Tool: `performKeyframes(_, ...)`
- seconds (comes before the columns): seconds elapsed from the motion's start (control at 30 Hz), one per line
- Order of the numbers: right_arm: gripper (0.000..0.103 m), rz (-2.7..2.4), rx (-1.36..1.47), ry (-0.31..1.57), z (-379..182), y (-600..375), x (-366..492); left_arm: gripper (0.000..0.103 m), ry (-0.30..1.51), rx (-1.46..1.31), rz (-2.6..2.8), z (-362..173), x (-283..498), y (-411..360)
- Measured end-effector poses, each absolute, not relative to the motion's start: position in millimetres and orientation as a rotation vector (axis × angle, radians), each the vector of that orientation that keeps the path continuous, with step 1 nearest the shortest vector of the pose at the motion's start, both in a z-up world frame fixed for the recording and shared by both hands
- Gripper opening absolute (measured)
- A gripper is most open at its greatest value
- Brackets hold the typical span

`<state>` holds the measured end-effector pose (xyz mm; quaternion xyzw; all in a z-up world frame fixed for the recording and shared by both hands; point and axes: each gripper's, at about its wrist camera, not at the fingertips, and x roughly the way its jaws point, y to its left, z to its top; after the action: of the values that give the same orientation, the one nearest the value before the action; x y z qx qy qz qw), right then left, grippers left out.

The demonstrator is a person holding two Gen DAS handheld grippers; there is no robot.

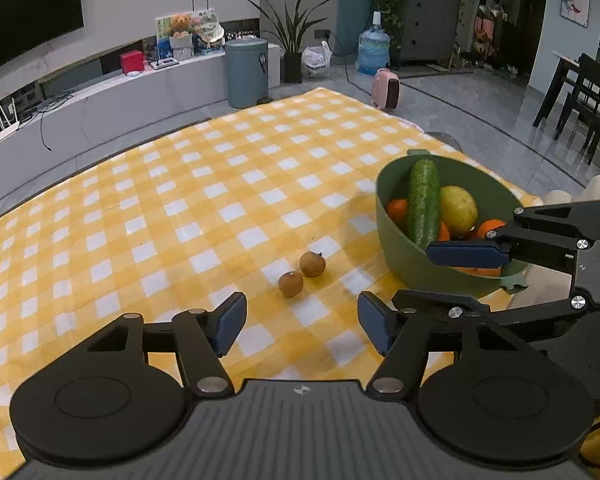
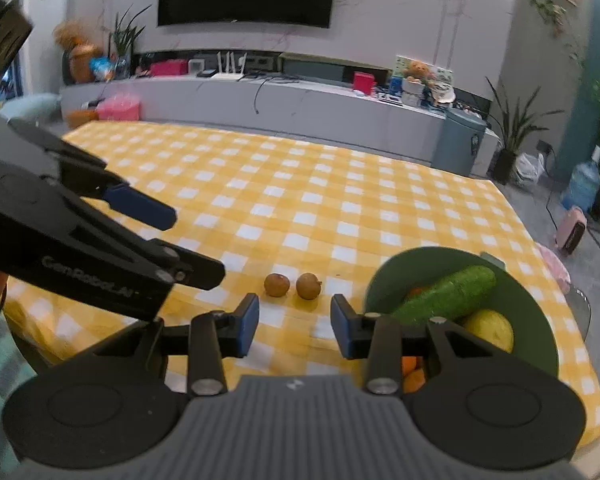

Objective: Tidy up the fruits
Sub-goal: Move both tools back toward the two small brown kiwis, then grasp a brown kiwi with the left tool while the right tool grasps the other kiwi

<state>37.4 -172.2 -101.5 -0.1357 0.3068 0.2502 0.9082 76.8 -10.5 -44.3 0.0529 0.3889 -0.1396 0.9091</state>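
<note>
On yellow-and-white checked tablecloth, two small brown round longans lie just left of a green plastic bowl; both the left gripper and right gripper are held open and empty. One fruit should be straddled squarely and closed on gently.

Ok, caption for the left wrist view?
Open left gripper faces two longans on checked cloth, beside a green bowl.

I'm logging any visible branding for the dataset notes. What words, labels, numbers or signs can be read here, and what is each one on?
"GenRobot.AI", partly blurred: on the side of the left gripper, in the right wrist view.
Printed cards behind the teddy bear on the TV console: too small to read.
Sticker on the grey-blue bin: too blurred to read.
Small emblem on each gripper body: a symbol, not text.
</note>
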Motion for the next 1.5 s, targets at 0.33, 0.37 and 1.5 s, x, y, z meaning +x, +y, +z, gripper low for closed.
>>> performKeyframes(0.33, 0.022, 0.533, -0.4, 0.671, -119.0, -159.1, 67.2, 0.052, 0.896, -0.003, -0.334, -69.0, 115.9, 3.8)
performKeyframes(0.37, 0.022, 0.536, -0.403, 0.671, -119.6, -159.3, 71.3, 0.052, 0.903, -0.005, -0.337, -72.0, 119.6, 3.6)
performKeyframes(1.5, 0.022, 0.62, -0.53, 0.696, -130.0, -139.4, 119.2, 0.026, 0.974, -0.057, -0.302, -117.8, 168.1, 9.9)
